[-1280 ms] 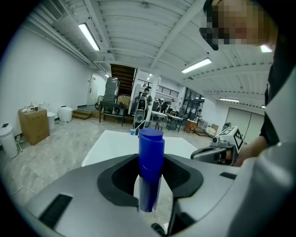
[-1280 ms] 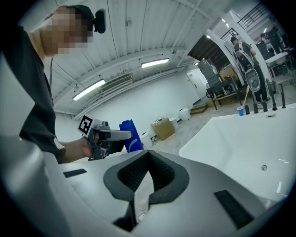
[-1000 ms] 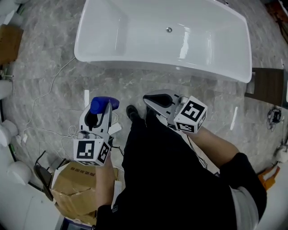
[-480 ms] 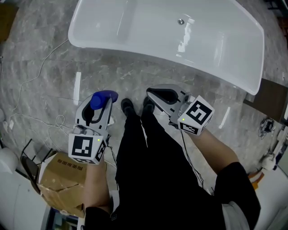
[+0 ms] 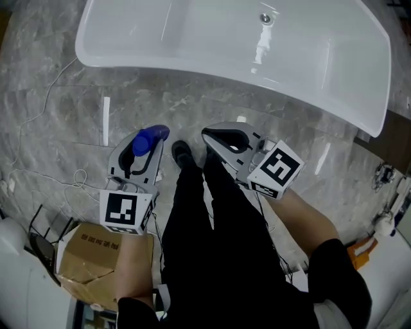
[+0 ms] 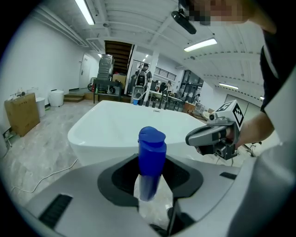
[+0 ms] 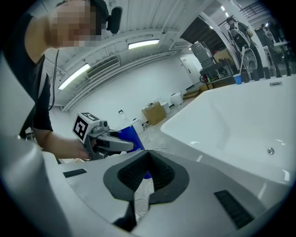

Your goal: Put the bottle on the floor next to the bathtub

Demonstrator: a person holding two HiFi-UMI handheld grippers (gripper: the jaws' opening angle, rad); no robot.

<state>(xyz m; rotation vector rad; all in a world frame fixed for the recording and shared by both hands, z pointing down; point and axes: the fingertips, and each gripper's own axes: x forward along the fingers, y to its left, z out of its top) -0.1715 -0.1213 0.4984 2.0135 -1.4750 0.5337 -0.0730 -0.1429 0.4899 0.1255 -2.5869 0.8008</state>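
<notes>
A blue bottle (image 5: 146,139) with a flip cap stands upright between the jaws of my left gripper (image 5: 142,146), which is shut on its body, held above the grey marble floor. In the left gripper view the bottle (image 6: 151,155) rises from the jaws with the white bathtub (image 6: 108,126) behind it. My right gripper (image 5: 209,137) hangs to the right of the bottle with its jaws shut and nothing in them. The bathtub (image 5: 212,67) fills the top of the head view. The right gripper view shows the left gripper (image 7: 110,141) and the bottle (image 7: 132,137) beyond its own closed tips (image 7: 147,155).
The person's black trouser legs and shoes (image 5: 182,154) stand between the two grippers. A cardboard box (image 5: 96,257) sits at the lower left. A white cable (image 5: 40,168) trails over the floor on the left. The tub's drain (image 5: 265,18) is at the top.
The bathtub has shifted in the head view as the person turned and edged towards it. Both grippers keep their pose, and the bottle stays held in the left one.
</notes>
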